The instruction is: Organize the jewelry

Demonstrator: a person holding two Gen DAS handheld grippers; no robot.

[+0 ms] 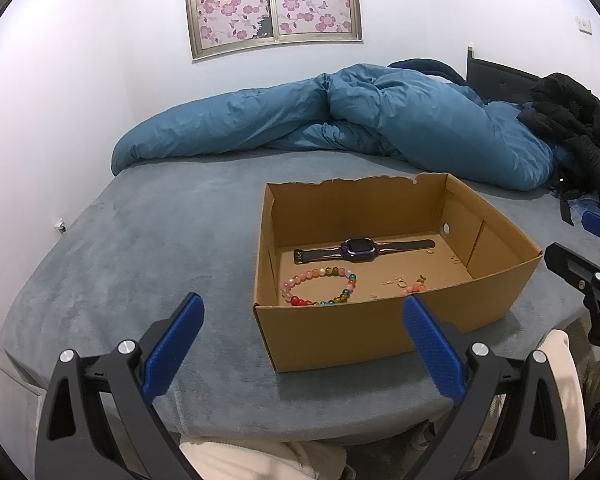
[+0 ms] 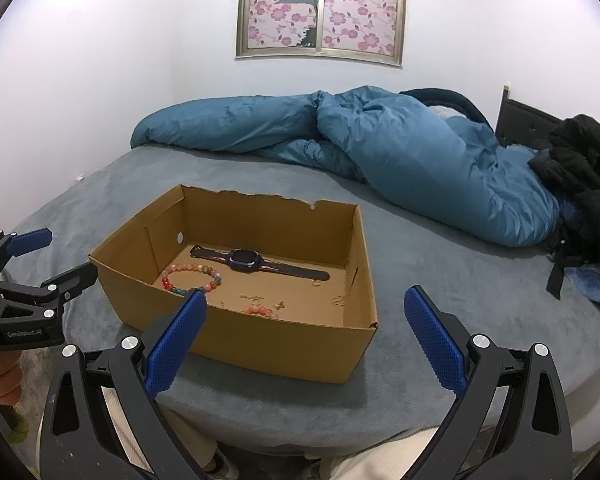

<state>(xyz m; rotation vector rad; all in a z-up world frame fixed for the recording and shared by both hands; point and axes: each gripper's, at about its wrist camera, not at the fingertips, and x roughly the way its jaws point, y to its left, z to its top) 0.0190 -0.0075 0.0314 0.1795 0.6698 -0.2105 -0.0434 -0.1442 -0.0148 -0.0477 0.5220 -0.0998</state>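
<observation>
1. Left wrist view: the left claw is spread wide with nothing between its blue pads, hovering just in front of the cardboard box that sits on the grey bed. Inside the box, a purple smartwatch lies flat toward the back wall, a multicoloured bead bracelet lies in front of it toward the box's left side, and a small pink bead piece and tiny gold bits lie near the box's front wall.
2. Only this view shows the right claw from the side, just right of the box; how far open it is cannot be told here.
3. Right wrist view: the right claw is wide open and holds nothing, in front of the box. The watch, bracelet and pink bead piece lie inside.
4. Only this view shows the left claw from the side, left of the box, open, with a bare hand on its grip.
5. White lettering on that tool's body is too small to read surely.
6. Behind the box, a blue duvet lies bunched, with a black coat to its right.
</observation>
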